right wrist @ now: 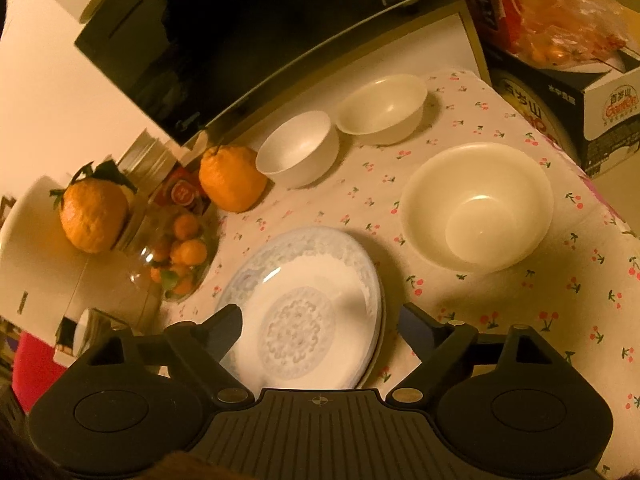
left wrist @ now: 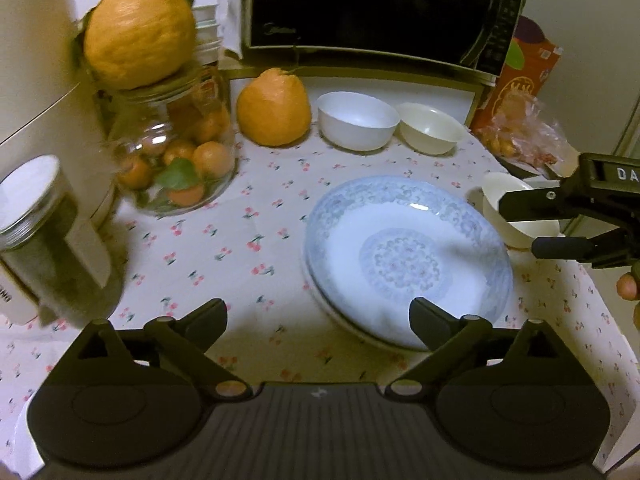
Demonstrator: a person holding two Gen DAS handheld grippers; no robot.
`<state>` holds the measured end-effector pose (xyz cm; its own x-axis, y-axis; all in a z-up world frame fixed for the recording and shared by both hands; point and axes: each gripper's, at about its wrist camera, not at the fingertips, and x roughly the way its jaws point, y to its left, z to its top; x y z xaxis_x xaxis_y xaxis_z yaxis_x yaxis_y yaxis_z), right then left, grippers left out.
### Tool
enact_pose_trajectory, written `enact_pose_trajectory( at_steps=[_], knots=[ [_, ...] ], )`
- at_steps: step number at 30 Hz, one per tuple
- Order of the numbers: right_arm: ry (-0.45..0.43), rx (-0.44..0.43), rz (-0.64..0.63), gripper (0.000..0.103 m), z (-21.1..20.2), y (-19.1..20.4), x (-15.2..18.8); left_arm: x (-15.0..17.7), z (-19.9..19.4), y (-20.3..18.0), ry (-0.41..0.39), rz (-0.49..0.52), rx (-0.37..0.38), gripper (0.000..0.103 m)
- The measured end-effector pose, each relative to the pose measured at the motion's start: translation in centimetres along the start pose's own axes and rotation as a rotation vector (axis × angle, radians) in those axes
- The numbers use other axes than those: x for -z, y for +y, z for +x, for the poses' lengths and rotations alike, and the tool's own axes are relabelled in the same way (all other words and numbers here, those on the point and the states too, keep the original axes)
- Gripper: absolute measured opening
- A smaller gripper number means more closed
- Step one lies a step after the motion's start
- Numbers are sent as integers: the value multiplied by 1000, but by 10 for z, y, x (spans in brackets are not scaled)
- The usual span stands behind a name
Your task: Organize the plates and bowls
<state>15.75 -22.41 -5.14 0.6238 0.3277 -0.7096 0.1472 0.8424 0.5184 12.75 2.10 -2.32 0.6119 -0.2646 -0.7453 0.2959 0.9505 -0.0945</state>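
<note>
The bench (left wrist: 248,240), under a cloth printed with small cherries, carries everything in play, so the step in hand, as I judge it, is to gather the loose bowls into one nest now that the plates sit together. Doing that well means taking the biggest piece first and building downward: pinch a bowl by its rim with one finger inside and one outside, lift it straight up clear of its neighbours, and lower it level into the next so it does not rock or chip.

The stacked plates (left wrist: 408,256) are the largest of the task's things: at least two pale blue plates with a scrolled border and a round medallion in the centre, one lying in the other near the front middle of the bench, the upper one a little offset. They look glazed and slick, so a rim grip could slip.

Next in size is the large cream bowl (right wrist: 476,208), standing alone to the right of the plates, empty and upright. Behind, by the microwave (left wrist: 368,4), a white bowl (left wrist: 358,120) and a smaller cream bowl (left wrist: 430,128) stand side by side, almost touching, next to a big orange fruit (left wrist: 274,108).

The left gripper (left wrist: 320,322) hangs over the near edge of the plates with its fingers spread wide and nothing between them. The right gripper (right wrist: 320,330) is likewise spread and empty, above the plates' right side.
</note>
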Motion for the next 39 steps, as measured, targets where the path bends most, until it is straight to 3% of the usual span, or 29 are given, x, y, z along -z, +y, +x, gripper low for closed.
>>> enact_pose_trajectory(
  at_steps=[11,20,29,39],
  knots=[
    [20,-15,-61,95,-3,24,19,13,-27,43,21,-64,-21,102],
    [71,-90,-44,95,4,54,45,30,-52,76,23,-31,-42,102],
    [127,-157,-163,95,17,91,88,53,-70,121,25,-20,-77,102],
    [159,-175,-279,95,32,118,135,76,-73,159,78,-38,-15,99]
  ],
)
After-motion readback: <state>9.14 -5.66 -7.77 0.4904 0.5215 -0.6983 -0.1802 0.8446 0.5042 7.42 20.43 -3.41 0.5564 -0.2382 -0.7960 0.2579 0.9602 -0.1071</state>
